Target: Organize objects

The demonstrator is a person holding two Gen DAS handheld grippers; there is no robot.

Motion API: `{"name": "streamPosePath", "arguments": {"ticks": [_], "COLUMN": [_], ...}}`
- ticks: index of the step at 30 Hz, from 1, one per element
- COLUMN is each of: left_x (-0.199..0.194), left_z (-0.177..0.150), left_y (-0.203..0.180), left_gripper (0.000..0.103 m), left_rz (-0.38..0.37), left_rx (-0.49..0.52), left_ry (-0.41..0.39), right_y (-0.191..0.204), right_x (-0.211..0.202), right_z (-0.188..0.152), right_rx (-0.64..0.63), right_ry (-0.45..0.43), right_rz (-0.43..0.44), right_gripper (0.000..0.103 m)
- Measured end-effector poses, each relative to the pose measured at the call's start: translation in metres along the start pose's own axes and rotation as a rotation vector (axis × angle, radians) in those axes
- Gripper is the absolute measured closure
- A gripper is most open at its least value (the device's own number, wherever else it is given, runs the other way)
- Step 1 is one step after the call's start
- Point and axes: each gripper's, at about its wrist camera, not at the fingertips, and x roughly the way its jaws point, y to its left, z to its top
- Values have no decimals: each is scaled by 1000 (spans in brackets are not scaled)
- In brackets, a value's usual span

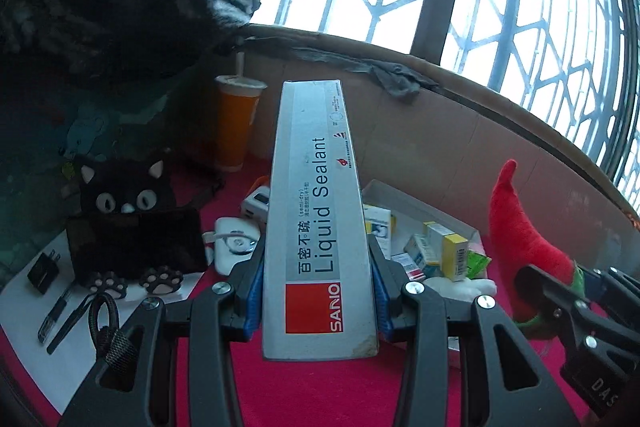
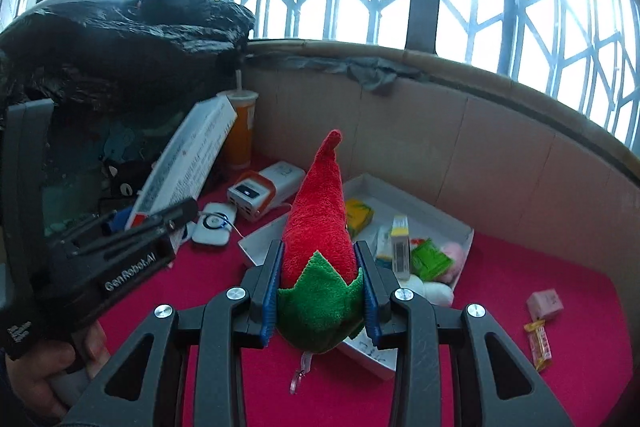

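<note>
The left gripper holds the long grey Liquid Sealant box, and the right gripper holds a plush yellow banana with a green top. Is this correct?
Not quite. The left gripper does hold the Liquid Sealant box, but the right gripper holds a plush red chili pepper with a green top, not a yellow banana. The right wrist view shows it clamped between the blue pads.

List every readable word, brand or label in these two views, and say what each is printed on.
"SANO", "Liquid Sealant", "(semi-dry)", "百密不疏": long sealant box held in the left hand-held gripper.
"GenRobot.AI": left hand-held gripper body, right wrist view.
"DAS", cut off: right hand-held gripper body.
Small cartons in the white tray: print too small.
</note>
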Motion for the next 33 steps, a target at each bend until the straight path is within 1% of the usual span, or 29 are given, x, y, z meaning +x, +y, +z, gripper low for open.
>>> {"name": "streamPosePath", "arguments": {"ticks": [3, 6, 10, 14, 18, 21, 26, 28, 30, 33], "left_x": [-5, -8, -6, -8, -20, -23, -14, -11, -11, -16], "left_z": [8, 7, -6, -10, -5, -11, -41, -48, -48, -41], "left_y": [-18, -40, -70, -109, -148, -174, -215, -232, -248, -271], "left_gripper": [61, 61, 61, 61, 61, 61, 61, 61, 61, 61], "left_rz": [-15, -30, -56, -89, -124, -145, -179, -194, -217, -251], "left_rx": [39, 88, 148, 227, 302, 352, 452, 490, 513, 532], "left_ry": [-19, -22, -1, 14, -14, -12, 36, 47, 44, 23], "right_y": [-20, -39, -62, -96, -133, -157, -187, -203, -220, -239], "right_x": [-15, -28, -33, -44, -71, -88, -94, -96, -104, -123], "right_z": [10, 10, -10, -28, -30, -39, -69, -79, -82, -79], "right_rx": [47, 94, 154, 255, 335, 387, 473, 513, 551, 572], "right_ry": [-55, -88, -72, -64, -132, -168, -149, -140, -153, -203], "right_rz": [-18, -23, -37, -62, -102, -127, -160, -175, -191, -233], "right_gripper": [66, 66, 66, 66, 66, 66, 66, 66, 66, 66]}}
